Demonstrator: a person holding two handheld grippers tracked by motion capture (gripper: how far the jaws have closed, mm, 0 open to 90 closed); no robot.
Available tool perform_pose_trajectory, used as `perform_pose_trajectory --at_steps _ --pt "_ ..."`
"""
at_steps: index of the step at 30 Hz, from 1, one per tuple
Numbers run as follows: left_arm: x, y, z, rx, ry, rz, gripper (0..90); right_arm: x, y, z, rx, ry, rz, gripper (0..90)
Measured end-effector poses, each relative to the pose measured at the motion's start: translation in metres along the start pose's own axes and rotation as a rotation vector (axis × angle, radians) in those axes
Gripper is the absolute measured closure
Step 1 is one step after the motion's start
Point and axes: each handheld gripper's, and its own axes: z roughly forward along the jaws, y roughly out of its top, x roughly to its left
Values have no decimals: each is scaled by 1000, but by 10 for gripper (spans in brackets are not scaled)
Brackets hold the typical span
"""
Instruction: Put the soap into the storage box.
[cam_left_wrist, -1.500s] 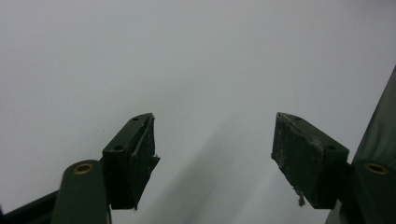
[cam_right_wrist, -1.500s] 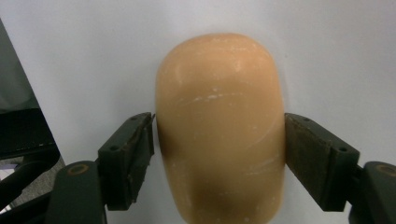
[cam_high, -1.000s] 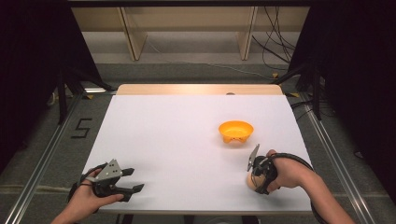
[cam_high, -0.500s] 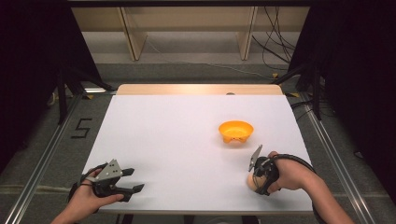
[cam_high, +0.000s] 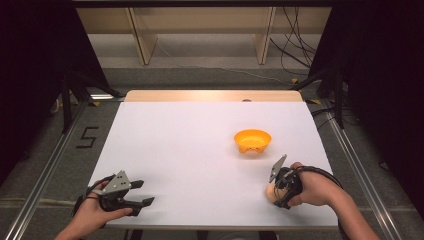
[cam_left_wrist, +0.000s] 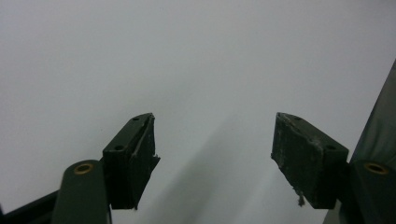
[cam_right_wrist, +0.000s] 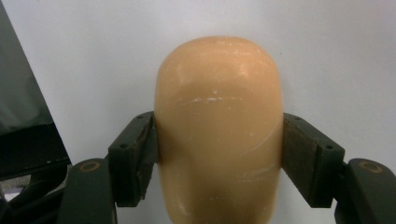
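your right gripper (cam_high: 276, 192) sat near the front right corner of the white table (cam_high: 200, 150), and it was clamped on a smooth, rounded tan object (cam_right_wrist: 219, 126). in the right gripper view both black pads pressed flat against the object's sides, one on each flank, with its domed end sticking out past the jaws over the white surface. from the high view the tan object (cam_high: 270, 192) showed as a pale lump just left of your right hand (cam_high: 315, 189), low at the table. the orange bowl (cam_high: 252, 140) stood apart from it, farther back on the table and slightly to the left. your left gripper (cam_high: 135, 197) rested near the front left corner, held in your left hand (cam_high: 92, 212); its jaws stood wide apart with nothing but bare white table between them in the left gripper view.
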Motion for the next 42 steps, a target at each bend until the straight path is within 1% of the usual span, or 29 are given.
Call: perform_pose_trajectory --at_steps 2,3,4,5,8,9,11,12,15,17,18,19,21,23,24,25,27,28,29,31,32,33,35,37,38,39,40,41,42 --pt "0 0 0 0 0 0 301 0 -1 -3 -16 -5 10 332" --pt "0 0 0 0 0 1 301 3 -3 -5 -32 2 55 332" --pt "0 0 0 -1 -1 0 301 3 -3 -5 -32 2 55 332" --pt "0 0 0 0 -1 1 301 1 -5 -6 -55 -6 34 332" --pt "0 0 0 -1 -1 0 301 1 -8 -6 -66 -2 54 332" --pt "0 0 0 -1 0 0 301 1 -9 -6 -79 -16 55 332" --pt "0 0 0 0 -1 0 301 1 -11 -7 -96 -22 66 332" --pt "0 0 0 -1 -1 1 301 1 -14 -8 -117 -25 80 332" --pt "0 0 0 0 0 1 301 1 -18 -9 -147 -22 96 332" --pt "0 0 0 0 0 0 301 0 -19 -10 -158 -36 92 332" --pt "0 0 0 -1 0 0 301 0 -20 -10 -173 -33 73 332" --pt "0 0 0 -2 -1 -1 301 1 -21 -11 -176 -33 104 333" --pt "0 0 0 -7 -3 -4 300 2 -23 -11 -196 -42 110 332" --pt "0 0 1 -7 14 8 301 2 -25 -12 -216 -42 118 332" --pt "0 0 0 -7 12 7 300 2 -27 -12 -228 -55 121 332" --pt "0 0 1 -12 11 9 300 2 -29 -12 -245 -48 136 333" --pt "-1 -1 1 -18 0 -7 301 2 -31 -12 -254 -50 143 333" --pt "0 0 1 -12 -1 -4 301 2 -31 -12 -254 -50 143 333" --pt "0 0 1 -13 16 6 300 2 -32 -12 -263 -52 151 333" --pt "0 0 1 -15 26 9 301 3 -33 -13 -261 -49 165 333" --pt "0 0 0 -6 11 8 301 2 -33 -12 -276 -65 153 333" --pt "0 0 0 -7 8 5 301 2 -34 -13 -281 -59 164 333" --pt "0 0 0 -6 9 5 301 0 -35 -14 -307 -73 157 333" --pt "0 0 0 -7 10 5 301 0 -35 -15 -314 -72 160 333" --pt "0 0 0 -7 9 5 301 0 -36 -16 -315 -69 176 333" --pt "0 0 0 -7 11 6 300 1 -36 -17 -309 -72 216 333" --pt "0 0 0 -7 11 6 301 1 -36 -17 -309 -72 216 333" --pt "0 0 0 -7 11 9 301 -2 -36 -15 -343 -89 185 333" --pt "0 0 0 -9 14 9 301 -2 -36 -15 -343 -89 185 333"
